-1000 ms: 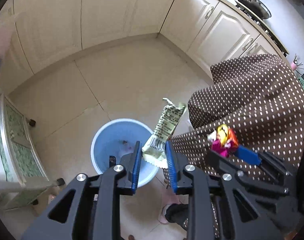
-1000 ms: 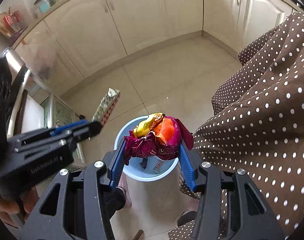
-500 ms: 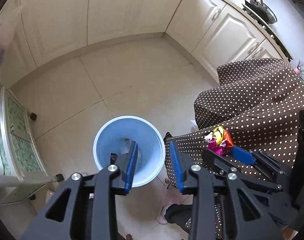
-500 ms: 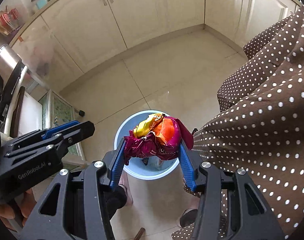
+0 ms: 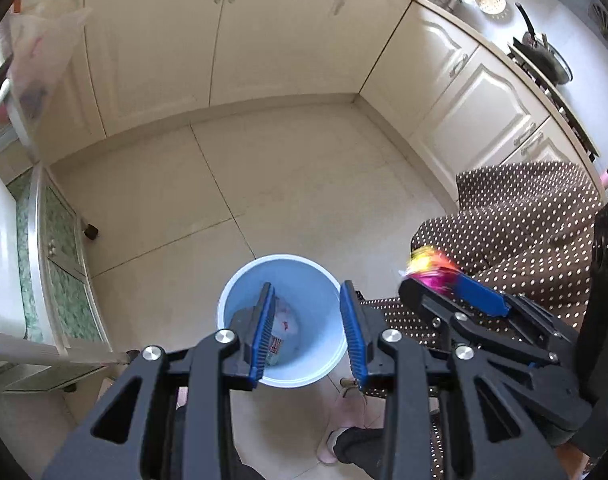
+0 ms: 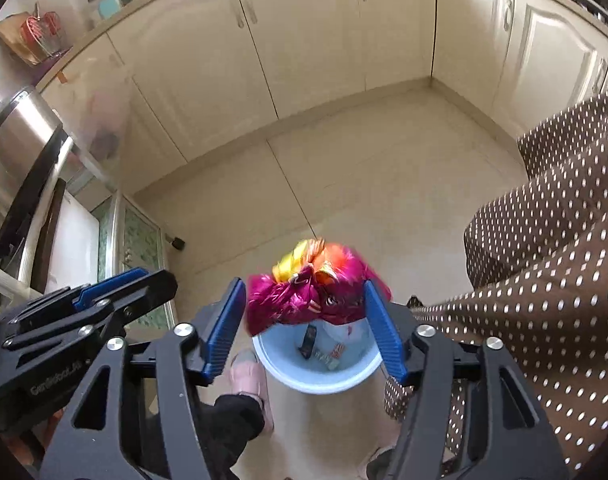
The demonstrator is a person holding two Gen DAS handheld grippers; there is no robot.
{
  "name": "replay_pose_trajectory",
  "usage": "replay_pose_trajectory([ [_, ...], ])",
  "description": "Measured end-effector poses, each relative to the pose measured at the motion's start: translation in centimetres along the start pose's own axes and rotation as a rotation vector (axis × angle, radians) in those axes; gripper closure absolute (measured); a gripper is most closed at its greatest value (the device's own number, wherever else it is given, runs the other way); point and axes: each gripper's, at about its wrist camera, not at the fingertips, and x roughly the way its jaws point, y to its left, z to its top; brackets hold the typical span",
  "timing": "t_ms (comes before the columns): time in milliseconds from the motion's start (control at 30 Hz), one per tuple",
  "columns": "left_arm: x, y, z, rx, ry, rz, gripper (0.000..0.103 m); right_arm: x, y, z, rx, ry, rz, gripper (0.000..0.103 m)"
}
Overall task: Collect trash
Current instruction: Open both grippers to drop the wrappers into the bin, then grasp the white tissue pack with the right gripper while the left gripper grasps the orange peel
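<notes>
The left tool [image 5: 308,320] points down at the floor with its blue pads apart and nothing between them. Straight ahead of it, framed in the gap, stands a pale blue bin [image 5: 281,378] on the beige tiled floor [image 5: 231,184]. A few scraps of trash [image 5: 281,322] lie at its bottom, a white crumpled piece among them. To the right of this tool, the right tool shows from the side with a bright wrapper at its tip.

The right tool [image 6: 306,312] also points downward over the same bin [image 6: 316,384], whose rim shows just beyond and below its pads. Its jaws have just been opening. A crumpled magenta, orange and yellow wrapper [image 6: 312,292] sits between the pads; the right pad seems to touch its edge, while a slim gap shows at the left pad. The wrapper is blurred, so whether it is loose or caught is hard to say, but the pads do not look pressed on it. Small dark and striped scraps [image 6: 320,346] lie inside the bin beneath it.

To the left of the right tool the left tool juts in from the side. A brown cloth with white dots [image 6: 544,280] hangs at the right, and a pink slipper [image 6: 247,372] rests on the floor below the left pad. Cream cabinets [image 5: 287,28] line the far walls.
</notes>
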Motion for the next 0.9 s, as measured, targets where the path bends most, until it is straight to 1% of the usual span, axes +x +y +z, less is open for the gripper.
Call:
replay_pose_trajectory([
  [100, -0.8, 0.0, 0.3, 0.0, -0.016, -0.001, 0.07, -0.5, 0.3, 0.3, -0.016, -0.02, -0.002, 0.041],
  [233, -2.1, -0.6, 0.4, 0.01, -0.035, -0.015, 0.07, -1.8, 0.3, 0.1, -0.028, -0.039, -0.027, 0.041],
  [433, -5.1, -3.3, 0.2, 0.057, -0.073, -0.052, 0.069, -6.4, -1.0, -0.2, -0.034, -0.099, -0.113, 0.04],
  [500, -6.4, -4.5, 0.2, 0.077, -0.093, -0.071, 0.067, -8.8, -1.5, -0.2, -0.033, -0.134, -0.126, 0.04],
  [600, -8.9, -7.2, 0.0, 0.127, -0.137, -0.098, 0.065, -13.0, -2.5, -0.5, -0.028, -0.198, -0.152, 0.039],
  [633, -10.0, -8.6, -0.2, 0.154, -0.154, -0.116, 0.064, -14.9, -3.0, -0.7, -0.025, -0.229, -0.171, 0.037],
  [667, -10.7, -9.5, -0.4, 0.172, -0.165, -0.126, 0.063, -16.0, -3.3, -0.8, -0.021, -0.244, -0.185, 0.037],
  [733, -12.4, -11.9, -0.8, 0.217, -0.198, -0.142, 0.054, -19.6, -4.6, -1.5, -0.001, -0.299, -0.229, 0.036],
  [800, -13.9, -15.1, -1.4, 0.281, -0.224, -0.164, 0.053, -22.5, -6.1, -2.2, 0.028, -0.337, -0.254, 0.036],
  [900, -15.2, -19.4, -2.4, 0.354, -0.23, -0.201, 0.053, -26.8, -9.1, -4.0, 0.075, -0.392, -0.302, 0.035],
])
